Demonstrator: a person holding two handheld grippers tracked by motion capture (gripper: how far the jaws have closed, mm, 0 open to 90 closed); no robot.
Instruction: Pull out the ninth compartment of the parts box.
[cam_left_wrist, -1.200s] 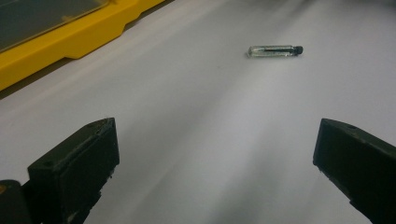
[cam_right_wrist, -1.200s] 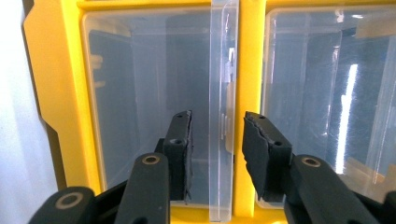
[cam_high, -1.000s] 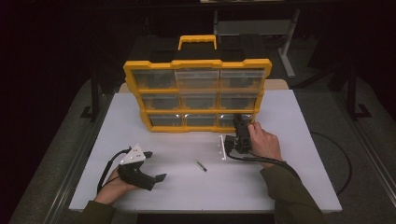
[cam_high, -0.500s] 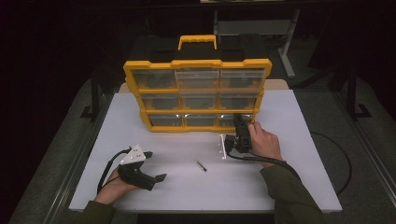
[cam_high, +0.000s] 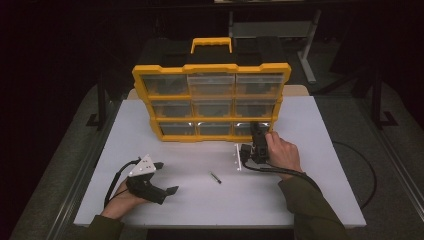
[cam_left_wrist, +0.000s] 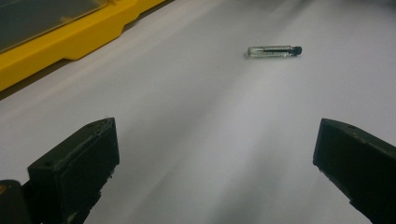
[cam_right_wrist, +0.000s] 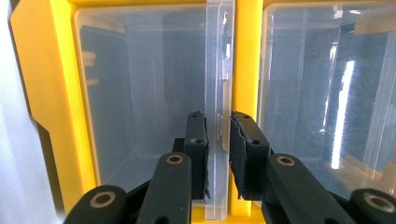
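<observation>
While the right gripper (cam_right_wrist: 217, 135) pinches a clear drawer tab (cam_right_wrist: 218, 93) on the yellow organizer (cam_high: 210, 100), the left gripper (cam_high: 167, 177) rests open on the white table (cam_high: 310, 200).
Between both hands, well apart from either, a small glass vial (cam_left_wrist: 274, 51) lies flat.

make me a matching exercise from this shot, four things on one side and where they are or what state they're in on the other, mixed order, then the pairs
Things:
1. left gripper
2. right gripper
3. small glass vial
4. yellow handle

Place or state:
A. lying on its side on the white table, apart from both grippers
B. jaws closed on the clear pull tab of a bottom-row drawer
C. on top of the organizer case, at the far side
D. jaws wide apart, holding nothing, low over the table

Pairs: 1-D, 2-B, 3-A, 4-C
</observation>
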